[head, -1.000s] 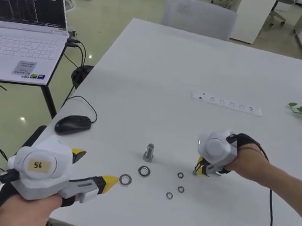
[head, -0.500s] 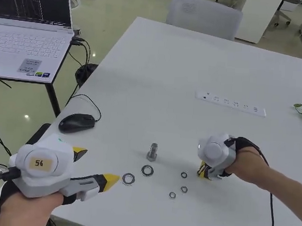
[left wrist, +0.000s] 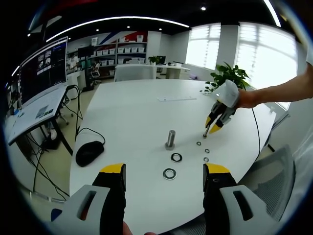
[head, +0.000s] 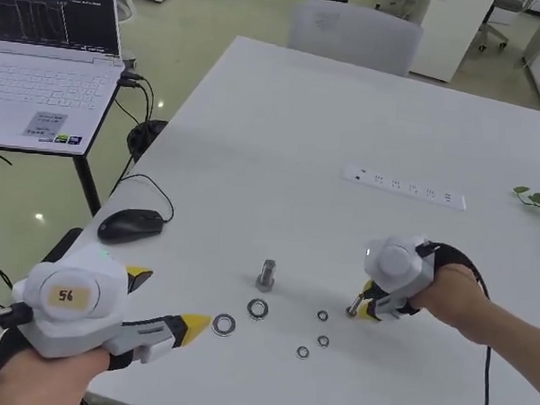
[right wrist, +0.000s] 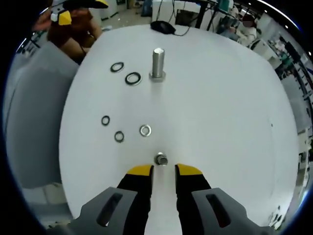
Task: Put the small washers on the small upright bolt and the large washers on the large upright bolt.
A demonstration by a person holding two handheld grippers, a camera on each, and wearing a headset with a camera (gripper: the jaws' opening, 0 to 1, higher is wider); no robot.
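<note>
The small bolt stands just at 12 o'clock of the right gripper, whose jaws are slightly apart and empty. The left gripper is spread wide, with a large washer at its 12 o'clock.

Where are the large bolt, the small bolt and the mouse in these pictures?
large bolt (head: 266, 272): head view, on its upright shaft.
small bolt (right wrist: 160, 159): right gripper view, on its top end.
mouse (head: 130, 223): head view, on its black back.
</note>
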